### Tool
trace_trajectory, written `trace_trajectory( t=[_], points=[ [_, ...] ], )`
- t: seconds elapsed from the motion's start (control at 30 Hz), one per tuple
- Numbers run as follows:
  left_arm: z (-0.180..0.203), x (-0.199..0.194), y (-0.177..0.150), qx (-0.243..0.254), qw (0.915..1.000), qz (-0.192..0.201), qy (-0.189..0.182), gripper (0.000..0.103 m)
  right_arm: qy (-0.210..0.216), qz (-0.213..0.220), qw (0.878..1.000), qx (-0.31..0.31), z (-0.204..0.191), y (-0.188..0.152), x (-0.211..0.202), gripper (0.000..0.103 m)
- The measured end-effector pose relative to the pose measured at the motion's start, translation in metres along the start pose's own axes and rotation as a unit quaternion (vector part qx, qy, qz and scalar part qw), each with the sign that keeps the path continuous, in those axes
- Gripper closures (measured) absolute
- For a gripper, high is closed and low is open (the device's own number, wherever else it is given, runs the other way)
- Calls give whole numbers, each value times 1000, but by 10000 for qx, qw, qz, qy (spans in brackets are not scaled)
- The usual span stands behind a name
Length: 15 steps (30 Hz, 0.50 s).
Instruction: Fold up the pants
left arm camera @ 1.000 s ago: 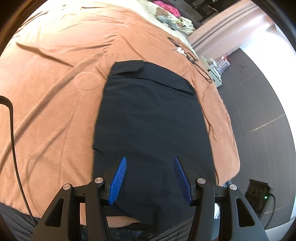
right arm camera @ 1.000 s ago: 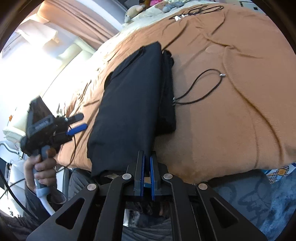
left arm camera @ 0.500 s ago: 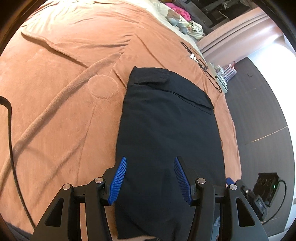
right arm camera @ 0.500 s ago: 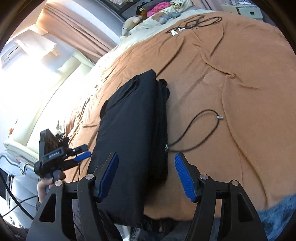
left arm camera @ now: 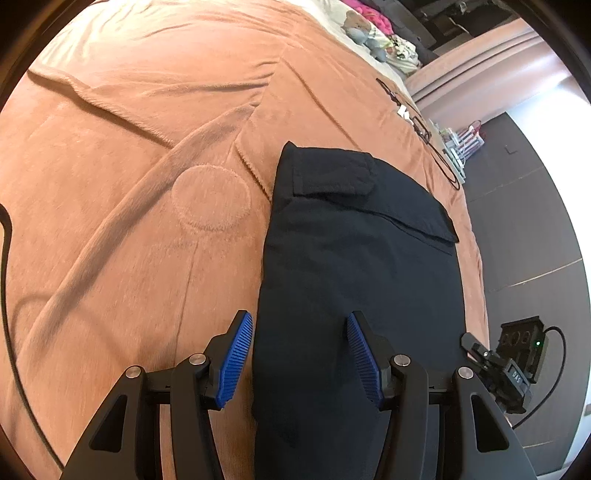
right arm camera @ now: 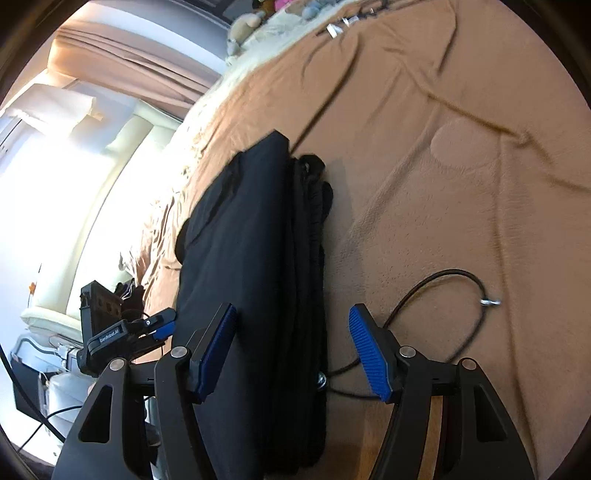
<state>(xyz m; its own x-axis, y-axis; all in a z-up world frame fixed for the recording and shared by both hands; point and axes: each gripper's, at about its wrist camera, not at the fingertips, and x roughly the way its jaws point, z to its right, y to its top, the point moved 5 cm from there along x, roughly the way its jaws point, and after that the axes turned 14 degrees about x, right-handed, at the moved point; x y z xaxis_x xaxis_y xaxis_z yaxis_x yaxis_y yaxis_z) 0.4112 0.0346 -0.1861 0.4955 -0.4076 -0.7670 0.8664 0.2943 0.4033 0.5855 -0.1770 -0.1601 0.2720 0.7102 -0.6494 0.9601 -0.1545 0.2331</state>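
Note:
Black pants (left arm camera: 354, 266) lie folded into a long strip on a brown blanket (left arm camera: 147, 184). My left gripper (left arm camera: 299, 354) is open, low over the near end; its left finger is over the blanket and its right finger over the cloth. In the right wrist view the pants (right arm camera: 251, 258) show stacked layers along their right edge. My right gripper (right arm camera: 291, 347) is open and straddles that edge, pads clear of the cloth. Each view catches the other gripper beside the pants: the right gripper (left arm camera: 469, 341), the left gripper (right arm camera: 162, 325).
A black cord (right arm camera: 443, 280) with a metal tip loops on the blanket just right of the pants. More cables (left arm camera: 417, 122) and soft toys (left arm camera: 365, 29) lie at the bed's far end. A power strip (left arm camera: 521, 343) sits on the dark floor past the bed's edge.
The right gripper went from shut to open and moved forward over the pants' right edge. The left gripper moved forward and toward the pants' left edge, still open.

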Motion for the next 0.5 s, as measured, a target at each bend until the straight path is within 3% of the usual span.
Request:
trace_trajectory(
  t=[0.5],
  points=[
    [-10, 24, 22, -154, 9997, -119, -136, 47, 173, -540, 9980, 296, 0, 36, 45, 41]
  ],
)
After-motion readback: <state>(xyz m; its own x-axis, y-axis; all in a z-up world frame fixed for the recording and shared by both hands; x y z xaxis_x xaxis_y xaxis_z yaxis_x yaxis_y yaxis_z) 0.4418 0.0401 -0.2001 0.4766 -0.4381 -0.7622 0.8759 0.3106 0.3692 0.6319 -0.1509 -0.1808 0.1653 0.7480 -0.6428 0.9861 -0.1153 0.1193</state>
